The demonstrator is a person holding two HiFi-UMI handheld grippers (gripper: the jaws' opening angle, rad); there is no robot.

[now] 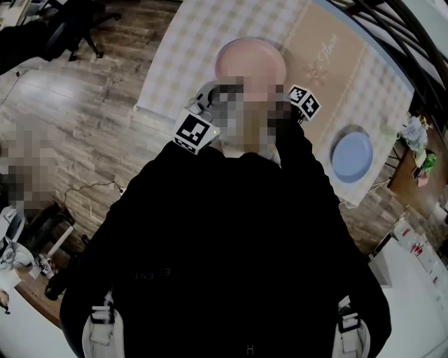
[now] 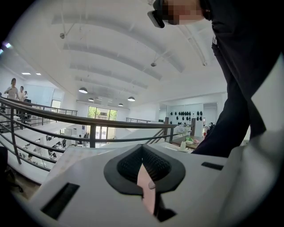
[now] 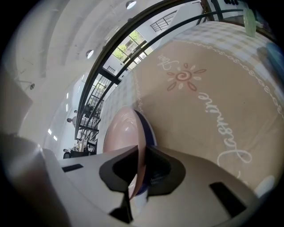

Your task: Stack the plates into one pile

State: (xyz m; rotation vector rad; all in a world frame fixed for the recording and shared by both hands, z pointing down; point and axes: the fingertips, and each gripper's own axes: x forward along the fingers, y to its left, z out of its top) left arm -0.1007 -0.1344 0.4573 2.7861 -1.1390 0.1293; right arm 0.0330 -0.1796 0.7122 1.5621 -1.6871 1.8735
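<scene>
A pink plate (image 1: 250, 59) sits over the checked tablecloth (image 1: 175, 63) at the far middle of the table, partly hidden by the person's head. My left gripper (image 2: 144, 167) is shut on its rim, seen edge-on as a thin pink sliver (image 2: 146, 188). From the other side my right gripper (image 3: 141, 165) is shut on the same pink plate (image 3: 124, 131). A dark blue rim (image 3: 150, 129) lies against the plate's underside. A separate light blue plate (image 1: 352, 156) rests flat on the table at the right, away from both grippers.
A beige runner (image 3: 208, 88) with a sun print crosses the tablecloth. Flowers (image 1: 414, 131) and a green object (image 1: 428, 162) stand on a side table past the right edge. A dark railing (image 1: 392, 21) runs behind the table. Wood floor (image 1: 77, 126) lies to the left.
</scene>
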